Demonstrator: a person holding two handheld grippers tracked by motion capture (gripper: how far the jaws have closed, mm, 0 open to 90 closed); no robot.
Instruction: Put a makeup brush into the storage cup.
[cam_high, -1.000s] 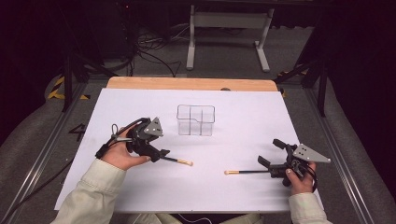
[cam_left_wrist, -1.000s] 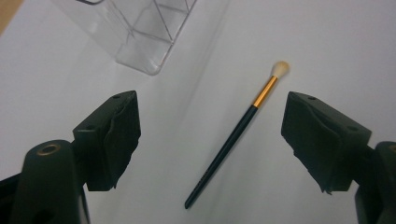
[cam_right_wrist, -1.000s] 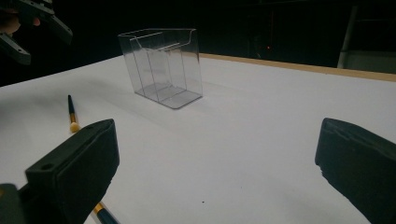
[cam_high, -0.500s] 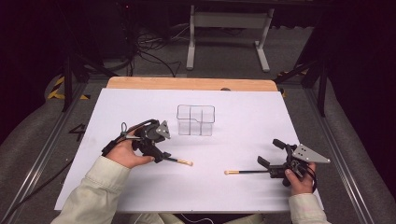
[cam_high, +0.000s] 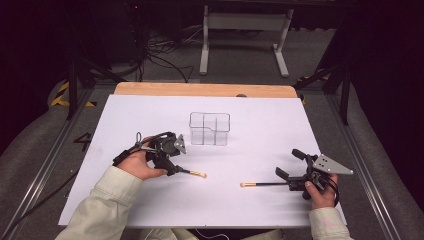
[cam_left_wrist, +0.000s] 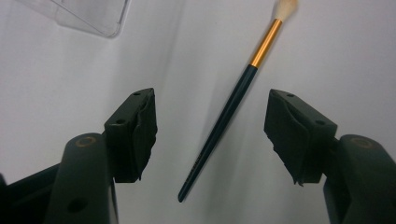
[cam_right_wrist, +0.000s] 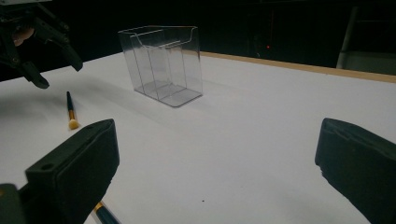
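Jaws of the left gripper (cam_left_wrist: 210, 133) have just been closing, yet stand apart astride a dark-handled brush (cam_left_wrist: 231, 109), pads clear of it. Right gripper (cam_high: 290, 172) gapes open beside a 2nd brush (cam_high: 262, 184). Behind both stands a clear organiser (cam_high: 210, 129) on the white table (cam_high: 260, 210).

Slim makeup brush (cam_left_wrist: 219, 126) with dark handle, gold ferrule and pale bristle tip, lying flat on the white tabletop at the near left; second matching brush (cam_high: 265, 184) lying flat at the near right, bristle tips facing each other, well apart
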